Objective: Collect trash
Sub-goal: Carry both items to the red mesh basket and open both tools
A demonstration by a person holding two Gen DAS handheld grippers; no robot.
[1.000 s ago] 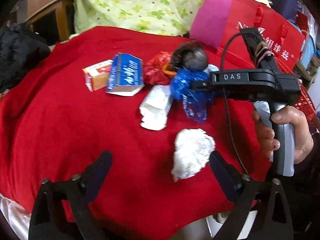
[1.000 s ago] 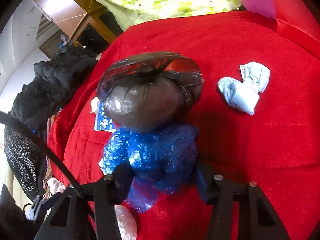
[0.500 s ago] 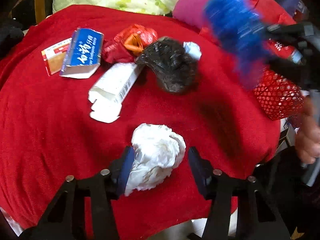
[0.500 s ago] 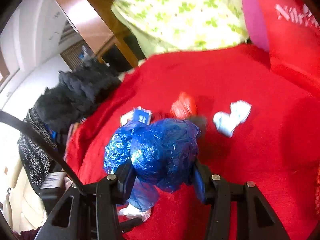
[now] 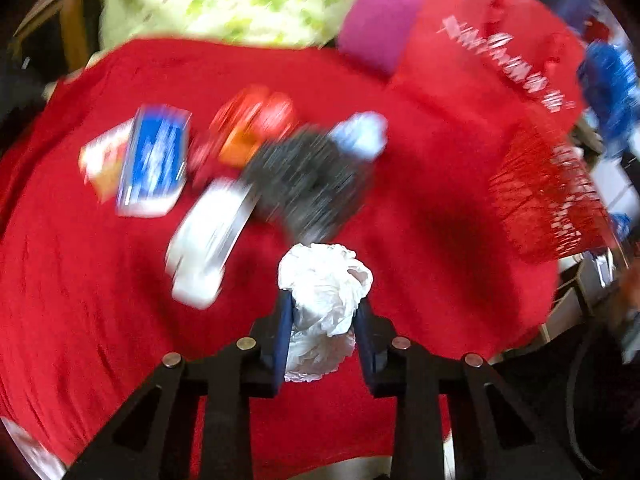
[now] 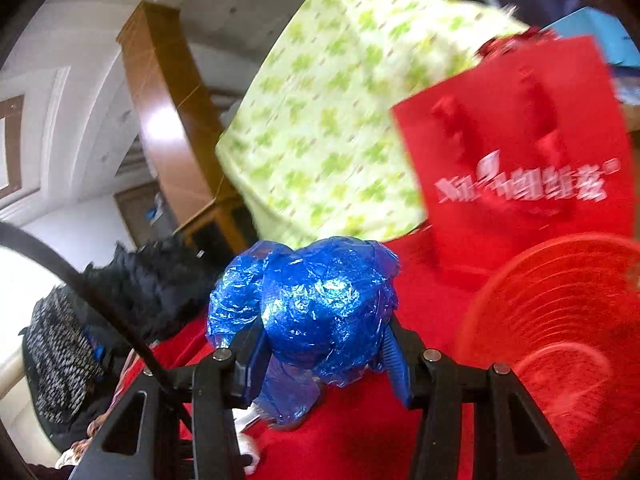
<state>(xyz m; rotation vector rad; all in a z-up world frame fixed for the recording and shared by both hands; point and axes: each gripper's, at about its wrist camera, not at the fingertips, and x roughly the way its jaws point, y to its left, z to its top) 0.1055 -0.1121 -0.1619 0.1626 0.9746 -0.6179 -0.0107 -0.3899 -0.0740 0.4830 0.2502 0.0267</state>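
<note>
Both tools loaded, mid-carry. Left tool (image 5: 322,312) pinching a crumpled white paper wad (image 5: 324,280), jaws pressed in on both sides of it, wad just above the red cloth (image 5: 80,300) near its near edge. Right tool (image 6: 320,344) pinching a crumpled blue plastic bag (image 6: 316,304), clear of the cloth, with the red mesh basket (image 6: 560,320) right beside it at the cloth's right edge.

Step in hand, as I read it: drop-off of the blue bag into the basket, white wad following. Next move calls for bringing the right tool over the basket mouth and spreading its jaws; then the left tool must travel across to the right edge with the wad.

Still on the cloth, mid to far area: black plastic bag (image 5: 308,188), white carton (image 5: 208,240), blue-and-white box (image 5: 156,160), small orange-and-white box (image 5: 100,164) beside it, red wrapper (image 5: 252,128), pale blue wad (image 5: 360,136) at the black bag's far side. All blurred, contacts hard to tell.

Room: near half of the cloth is open, clear path rightward for the left tool. Tight spot is the right edge: red paper bag (image 6: 520,140) stands just behind the basket, and both tools would crowd there. Far edge blocked by green-patterned bedding (image 5: 224,0) and a pink cushion (image 5: 384,12).
</note>
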